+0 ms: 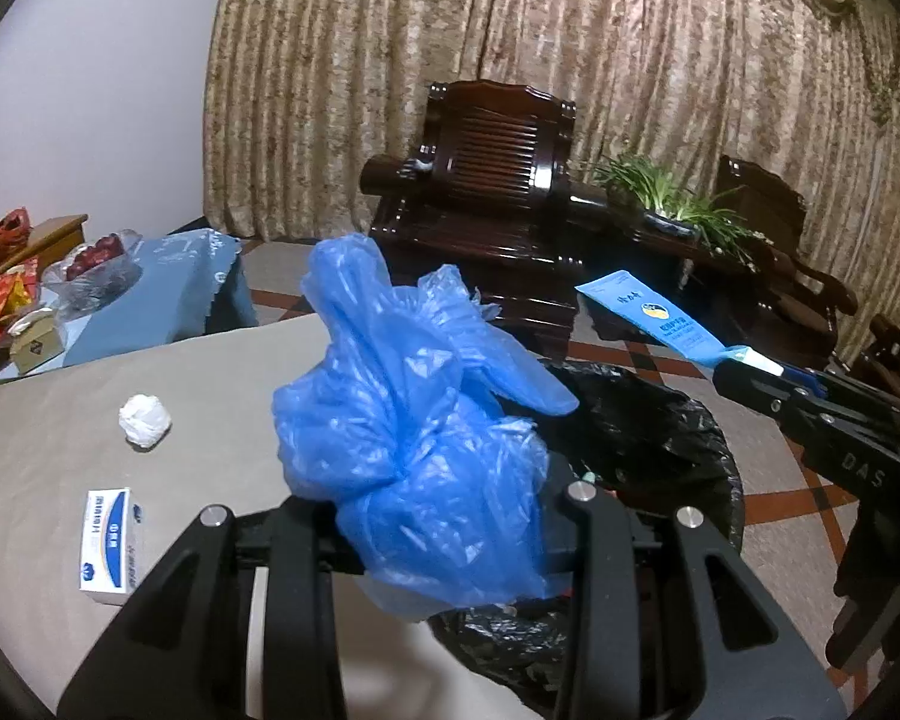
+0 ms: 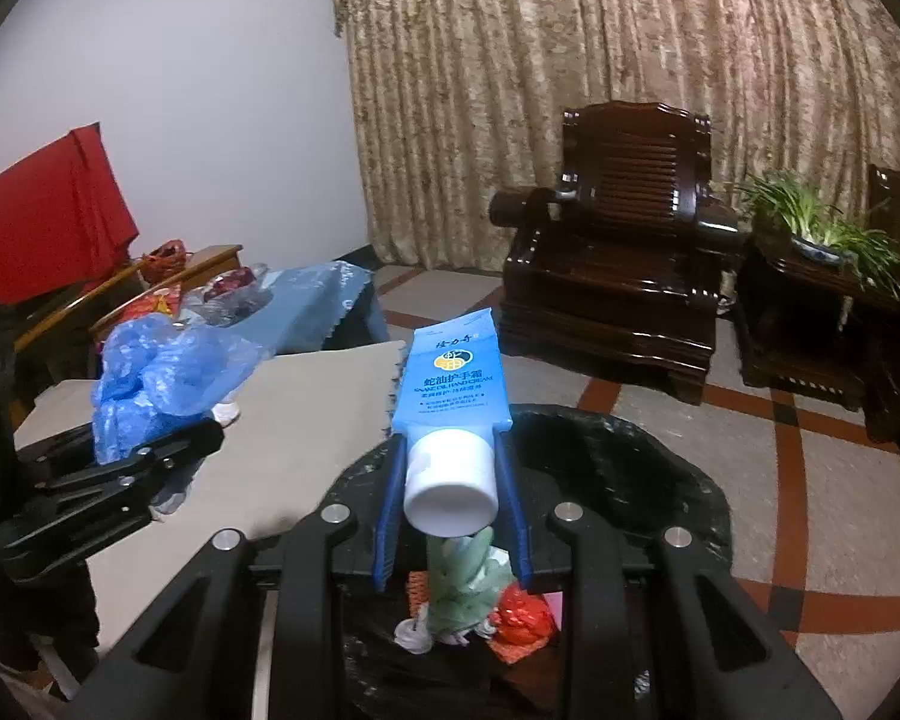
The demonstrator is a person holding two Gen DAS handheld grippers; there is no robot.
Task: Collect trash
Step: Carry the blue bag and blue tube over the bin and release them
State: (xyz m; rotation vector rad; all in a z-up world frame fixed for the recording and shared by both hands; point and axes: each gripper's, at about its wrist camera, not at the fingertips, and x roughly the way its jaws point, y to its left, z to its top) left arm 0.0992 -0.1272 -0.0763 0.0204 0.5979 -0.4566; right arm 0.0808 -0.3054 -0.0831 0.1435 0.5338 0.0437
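Observation:
My left gripper (image 1: 444, 498) is shut on a crumpled blue plastic bag (image 1: 414, 420), held over the near rim of a black-lined trash bin (image 1: 660, 420). In the right wrist view the same blue plastic bag (image 2: 150, 384) shows at the left in the left gripper (image 2: 168, 450). My right gripper (image 2: 450, 462) is shut on a blue hand cream tube (image 2: 447, 372) by its white cap end, above the trash bin (image 2: 630, 468), which holds green, red and white scraps. The hand cream tube (image 1: 648, 315) also shows at the right of the left wrist view. A white paper ball (image 1: 144, 420) and a small blue-white box (image 1: 111, 546) lie on the beige table (image 1: 210, 384).
Dark wooden armchairs (image 1: 492, 192) and a side table with a potted plant (image 1: 684, 210) stand behind the bin before a patterned curtain. A blue-clothed table (image 1: 168, 294) with a glass bowl and red packets sits at the left. The floor is tiled with red stripes.

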